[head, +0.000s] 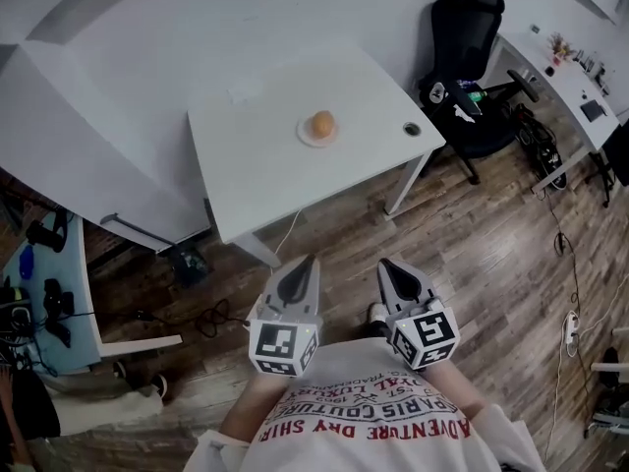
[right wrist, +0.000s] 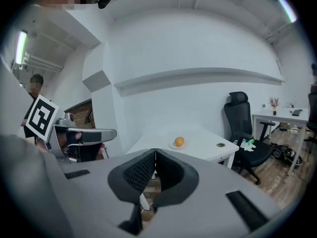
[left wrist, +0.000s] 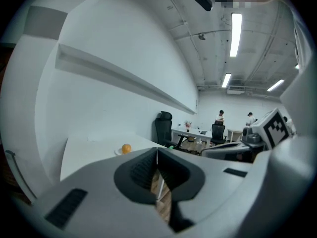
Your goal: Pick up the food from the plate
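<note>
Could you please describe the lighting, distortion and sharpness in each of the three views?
Head view: even soft light, fisheye bending the edges of the table; the orange food on its plate is small but sharp. Left gripper view: dark round vignette, a ceiling strip light blown out, the shut left tongs soft up close. Right gripper view: same vignette, wall ledge bowed into an arc.

Right gripper (right wrist: pixel 155 150) jaws together, empty; orange food (right wrist: pixel 179 141) on plate (right wrist: pixel 172 146), white table (right wrist: pixel 200 145) ahead.

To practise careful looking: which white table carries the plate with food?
The table straight ahead, the plate near its middle; the desk beside the black chair holds clutter.
</note>
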Demonstrator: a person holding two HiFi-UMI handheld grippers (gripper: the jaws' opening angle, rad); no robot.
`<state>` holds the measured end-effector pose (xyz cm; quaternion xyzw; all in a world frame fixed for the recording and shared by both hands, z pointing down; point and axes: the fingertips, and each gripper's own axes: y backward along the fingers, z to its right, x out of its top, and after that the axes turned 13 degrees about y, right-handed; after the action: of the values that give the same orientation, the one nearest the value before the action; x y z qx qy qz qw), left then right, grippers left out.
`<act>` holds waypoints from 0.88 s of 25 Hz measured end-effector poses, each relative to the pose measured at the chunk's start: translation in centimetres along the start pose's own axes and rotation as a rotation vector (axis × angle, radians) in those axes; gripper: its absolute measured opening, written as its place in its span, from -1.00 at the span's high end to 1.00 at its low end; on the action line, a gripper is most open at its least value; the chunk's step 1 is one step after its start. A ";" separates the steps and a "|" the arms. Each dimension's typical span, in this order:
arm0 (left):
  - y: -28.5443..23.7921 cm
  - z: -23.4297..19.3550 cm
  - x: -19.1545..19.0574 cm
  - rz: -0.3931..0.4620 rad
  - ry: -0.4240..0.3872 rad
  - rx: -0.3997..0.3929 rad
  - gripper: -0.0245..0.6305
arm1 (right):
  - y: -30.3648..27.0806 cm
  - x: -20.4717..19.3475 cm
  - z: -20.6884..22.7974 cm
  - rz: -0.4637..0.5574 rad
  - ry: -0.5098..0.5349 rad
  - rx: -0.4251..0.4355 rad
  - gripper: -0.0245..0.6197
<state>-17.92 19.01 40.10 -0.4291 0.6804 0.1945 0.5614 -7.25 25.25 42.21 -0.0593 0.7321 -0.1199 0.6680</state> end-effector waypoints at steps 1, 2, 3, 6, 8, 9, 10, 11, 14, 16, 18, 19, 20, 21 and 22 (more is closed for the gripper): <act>-1.3 0.4 0.3 0.003 -0.004 0.015 0.90 | -0.5 0.2 1.4 -0.003 0.009 0.020 0.88; -2.6 0.9 0.5 0.006 -0.002 0.028 0.90 | -1.0 0.4 2.9 -0.006 0.017 0.034 0.89; -3.9 1.5 0.7 0.007 0.005 0.038 0.90 | -1.4 0.5 4.4 -0.008 0.022 0.043 0.88; -7.9 3.1 1.2 0.009 0.023 0.061 0.90 | -2.4 0.6 9.2 -0.018 0.030 0.058 0.88; -10.4 3.9 1.4 0.013 0.035 0.076 0.90 | -3.2 0.3 12.3 -0.024 0.032 0.063 0.88; -11.6 4.3 1.5 0.016 0.044 0.084 0.90 | -3.6 0.2 13.7 -0.027 0.031 0.066 0.88; -12.6 4.7 1.5 0.018 0.051 0.092 0.90 | -3.9 0.0 15.0 -0.030 0.028 0.070 0.88; -13.6 5.1 1.4 0.019 0.053 0.102 0.90 | -4.1 -0.3 16.2 -0.034 0.025 0.077 0.88; -15.6 6.1 1.1 0.015 0.032 0.134 0.90 | -4.6 -1.3 18.8 -0.050 0.011 0.105 0.88; -16.6 6.2 1.0 0.009 0.035 0.150 0.90 | -5.3 -1.9 19.9 -0.064 -0.003 0.120 0.89; -17.3 5.6 1.0 0.003 0.055 0.168 0.90 | -6.1 -2.3 20.6 -0.075 -0.014 0.130 0.88; -17.7 5.2 1.0 0.001 0.064 0.178 0.90 | -6.6 -2.4 20.9 -0.078 -0.015 0.134 0.89; -18.1 4.8 1.0 0.000 0.069 0.187 0.90 | -7.1 -2.4 21.1 -0.081 -0.015 0.138 0.88; -18.5 4.3 1.1 -0.002 0.072 0.192 0.90 | -7.7 -2.4 21.4 -0.081 -0.014 0.141 0.88; -19.1 4.0 1.2 -0.004 0.073 0.193 0.90 | -8.3 -2.3 21.6 -0.080 -0.010 0.143 0.88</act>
<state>-0.27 10.94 42.00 -0.3811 0.7152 0.1113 0.5752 13.80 15.70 44.85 -0.0413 0.7153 -0.1982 0.6689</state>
